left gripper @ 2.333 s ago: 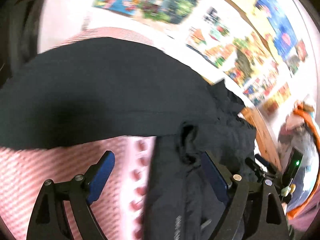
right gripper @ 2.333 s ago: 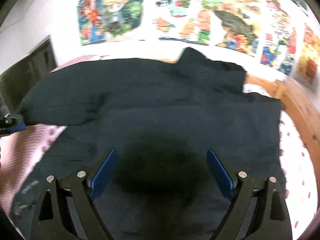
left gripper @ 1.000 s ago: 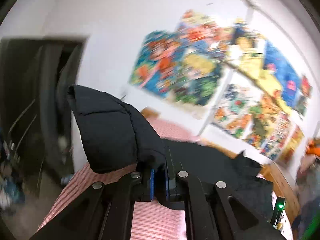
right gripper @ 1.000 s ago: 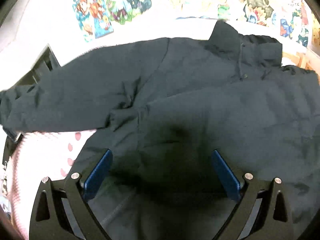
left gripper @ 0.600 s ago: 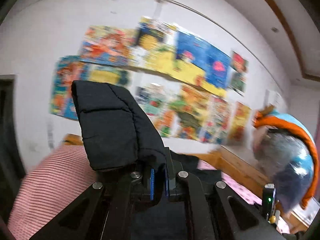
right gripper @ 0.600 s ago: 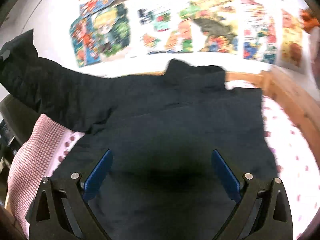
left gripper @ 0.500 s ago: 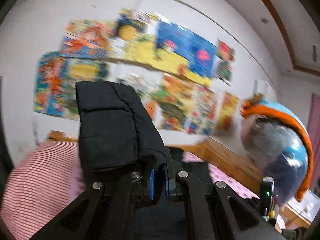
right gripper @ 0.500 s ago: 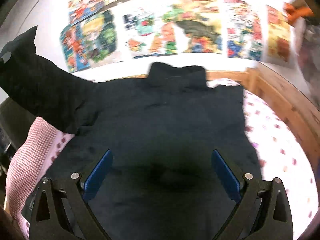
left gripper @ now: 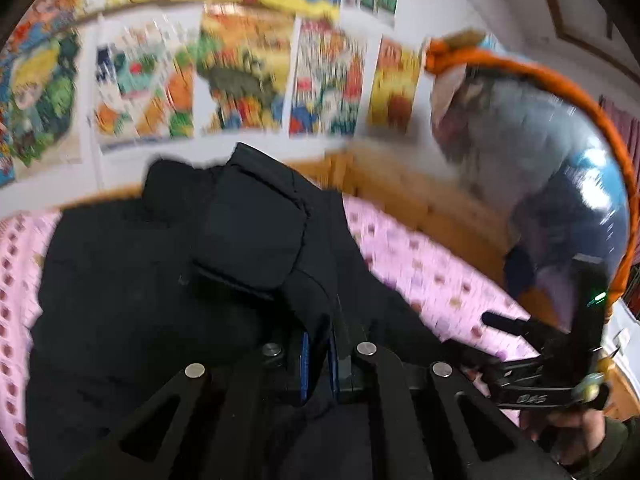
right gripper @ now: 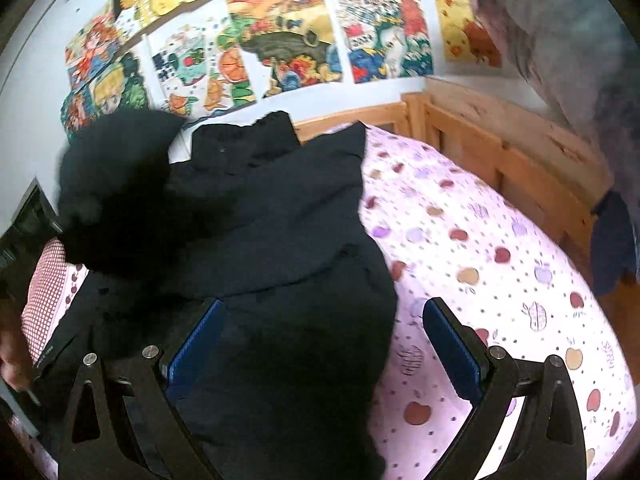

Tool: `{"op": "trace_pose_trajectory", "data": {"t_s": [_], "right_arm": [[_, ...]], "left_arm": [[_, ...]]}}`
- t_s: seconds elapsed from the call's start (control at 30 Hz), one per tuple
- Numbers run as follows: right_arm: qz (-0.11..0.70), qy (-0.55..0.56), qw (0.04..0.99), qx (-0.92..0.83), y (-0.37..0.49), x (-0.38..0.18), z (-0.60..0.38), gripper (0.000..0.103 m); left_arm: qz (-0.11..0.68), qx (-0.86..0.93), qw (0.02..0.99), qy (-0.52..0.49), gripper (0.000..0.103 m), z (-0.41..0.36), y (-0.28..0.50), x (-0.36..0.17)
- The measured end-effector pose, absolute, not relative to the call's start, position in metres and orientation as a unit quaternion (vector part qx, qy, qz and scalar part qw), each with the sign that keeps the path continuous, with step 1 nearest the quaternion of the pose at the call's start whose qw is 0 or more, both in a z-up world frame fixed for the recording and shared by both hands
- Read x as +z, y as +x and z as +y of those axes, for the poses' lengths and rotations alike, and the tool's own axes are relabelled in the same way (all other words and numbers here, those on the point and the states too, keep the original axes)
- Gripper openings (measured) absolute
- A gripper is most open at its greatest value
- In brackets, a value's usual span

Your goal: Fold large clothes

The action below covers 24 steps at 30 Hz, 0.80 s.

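The black padded jacket [right gripper: 280, 240] lies spread on the pink apple-print bed [right gripper: 500, 280], and the fold is judged to be at an early stage: one sleeve [left gripper: 252, 232] is raised above the body, not laid flat, with the rest of the folding left to do. The left claw [left gripper: 318, 354] is clamped tight on the sleeve cuff and held above the jacket. The right claw [right gripper: 320, 344] is wide open, holding nothing, low over the jacket's right edge.
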State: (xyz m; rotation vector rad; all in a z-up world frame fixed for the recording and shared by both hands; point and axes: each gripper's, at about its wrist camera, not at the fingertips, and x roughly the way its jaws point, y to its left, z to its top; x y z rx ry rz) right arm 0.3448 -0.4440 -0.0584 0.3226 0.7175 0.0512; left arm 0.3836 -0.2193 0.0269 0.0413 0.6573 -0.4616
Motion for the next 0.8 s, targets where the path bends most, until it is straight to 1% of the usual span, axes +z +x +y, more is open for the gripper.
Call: {"op": "trace_pose_trajectory", "data": {"t_s": [0.17, 0.27, 0.33, 0.43, 0.5, 0.53, 0.57, 0.63, 0.67, 0.7, 0.8], "right_arm": [[0.341, 0.194, 0.919, 0.038, 0.346, -0.075, -0.46, 0.097], [0.327, 0.242, 0.911, 0.069, 0.35, -0.083, -0.471, 0.097], [0.32, 0.28, 0.9, 0.097, 0.357, -0.09, -0.477, 0.097], [0.309, 0.333, 0.88, 0.137, 0.368, -0.101, -0.479, 0.097], [0.308, 0.364, 0.863, 0.165, 0.378, -0.108, -0.477, 0.097], [0.309, 0.378, 0.855, 0.175, 0.383, -0.112, -0.476, 0.097], [0.31, 0.387, 0.849, 0.181, 0.386, -0.116, -0.473, 0.097], [0.314, 0.415, 0.83, 0.203, 0.396, -0.127, -0.468, 0.097], [0.313, 0.427, 0.822, 0.212, 0.398, -0.132, -0.466, 0.097], [0.315, 0.443, 0.811, 0.219, 0.402, -0.139, -0.464, 0.097], [0.337, 0.457, 0.797, 0.204, 0.411, -0.158, -0.456, 0.097]], "left_arm": [[0.37, -0.223, 0.902, 0.019, 0.008, -0.236, 0.408, -0.01], [0.393, -0.225, 0.891, 0.02, 0.01, -0.235, 0.414, -0.025], [0.406, -0.228, 0.885, 0.017, 0.011, -0.235, 0.417, -0.034], [0.416, -0.244, 0.876, 0.011, 0.017, -0.236, 0.419, -0.04], [0.422, -0.266, 0.866, 0.005, 0.027, -0.237, 0.419, -0.044], [0.424, -0.277, 0.862, 0.002, 0.03, -0.237, 0.418, -0.044], [0.427, -0.287, 0.857, 0.001, 0.035, -0.237, 0.417, -0.045], [0.432, -0.302, 0.85, 0.002, 0.046, -0.236, 0.415, -0.047], [0.433, -0.311, 0.846, -0.001, 0.055, -0.235, 0.413, -0.047], [0.432, -0.317, 0.844, -0.005, 0.061, -0.233, 0.41, -0.047], [0.43, -0.311, 0.847, -0.013, 0.062, -0.224, 0.407, -0.042]]}}
